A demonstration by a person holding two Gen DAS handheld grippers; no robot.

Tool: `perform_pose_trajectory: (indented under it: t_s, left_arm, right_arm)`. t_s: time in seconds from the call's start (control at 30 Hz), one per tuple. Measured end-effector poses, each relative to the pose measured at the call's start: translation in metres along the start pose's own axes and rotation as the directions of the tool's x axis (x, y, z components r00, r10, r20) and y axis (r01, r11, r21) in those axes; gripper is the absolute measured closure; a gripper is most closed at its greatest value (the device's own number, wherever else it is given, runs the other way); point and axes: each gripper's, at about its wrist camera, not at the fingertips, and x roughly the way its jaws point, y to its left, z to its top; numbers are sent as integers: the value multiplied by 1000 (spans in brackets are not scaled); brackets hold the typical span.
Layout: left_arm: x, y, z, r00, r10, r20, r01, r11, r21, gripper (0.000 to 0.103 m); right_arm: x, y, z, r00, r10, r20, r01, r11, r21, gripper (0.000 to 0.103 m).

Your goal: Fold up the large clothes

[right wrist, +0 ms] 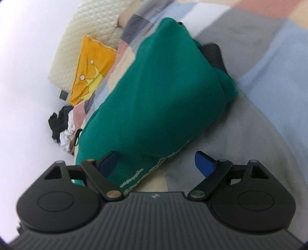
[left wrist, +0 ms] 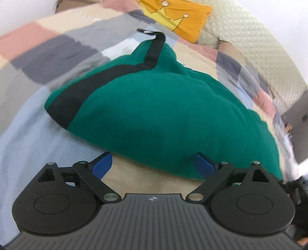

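A green garment with a black stripe [left wrist: 157, 107] lies bunched on the checked bedspread [left wrist: 48, 63]. A black strap with a buckle [left wrist: 156, 45] trails off its far end. My left gripper [left wrist: 153, 163] is open, its blue fingers [left wrist: 103, 163] at the garment's near edge, holding nothing. In the right wrist view the same green garment [right wrist: 157, 100] shows pale lettering near its hem [right wrist: 154, 169]. My right gripper [right wrist: 156, 161] is open, with the hem lying between its blue fingers [right wrist: 204, 161].
An orange and yellow cushion with a crown drawing [left wrist: 181, 17] lies by a cream quilted headboard [left wrist: 256, 48]. It also shows in the right wrist view [right wrist: 92, 71]. Black and white clutter [right wrist: 61, 128] sits at the bed's edge by the white wall.
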Motion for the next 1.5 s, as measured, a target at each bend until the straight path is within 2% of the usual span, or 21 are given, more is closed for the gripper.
perform_pose_trajectory:
  t_s: [0.07,0.17,0.27,0.37,0.63,0.7,0.77,0.83,0.87,0.93,0.97,1.0,1.07,1.1,1.13,1.33,1.5]
  left_arm:
    - [4,9,1,999,-42,-19,40,996,-78,7]
    - [13,31,1,988,-151,-35,138,957,-254,7]
    - [25,54,-2,962,-272,-6,242,869,-432,7]
    - [38,68,-7,941,-338,14,289,782,-552,7]
    - [56,78,-7,911,-397,111,366,657,-659,7]
    - [64,77,-6,906,-409,112,370,634,-679,7]
    - [69,75,-5,907,-398,133,375,624,-686,7]
    - [70,70,-3,913,-383,144,375,644,-667,8]
    - [68,67,-2,916,-373,146,373,662,-650,11]
    - [62,60,3,924,-356,141,363,700,-615,20]
    - [58,57,6,928,-344,144,359,718,-596,29]
    - [54,53,7,929,-337,155,363,737,-570,37]
    - [44,38,11,934,-306,185,358,807,-470,44]
    - [39,31,12,934,-298,195,355,830,-430,49]
    - [35,25,14,933,-295,206,356,842,-406,51]
    - [12,11,15,916,-304,261,383,857,-345,62]
    - [-33,15,10,921,-292,258,364,881,-303,67]
  right_arm:
    - [5,-7,2,1000,15,4,-16,999,48,13]
    - [13,-15,4,998,62,5,-63,992,114,13]
    - [20,-19,3,996,91,11,-92,984,150,13]
    - [25,-22,0,989,146,4,-144,969,199,13]
    - [10,-27,7,975,184,120,-210,942,261,12]
    - [13,-26,7,978,173,120,-199,946,256,12]
    - [15,-26,5,981,147,128,-173,958,227,12]
    - [20,-22,6,980,147,131,-171,965,200,17]
    - [22,-20,7,981,146,127,-169,967,192,29]
    - [20,-17,8,983,134,125,-152,977,150,46]
    - [17,-15,8,983,137,126,-153,980,125,60]
    - [13,-10,9,982,139,128,-153,982,110,70]
    - [6,-4,10,980,143,138,-156,983,94,78]
    - [2,-1,11,979,144,147,-157,984,80,81]
    - [-2,3,12,977,149,154,-160,985,61,83]
    - [-25,12,13,966,193,173,-198,980,12,89]
    - [-51,24,4,968,187,165,-182,982,-45,91]
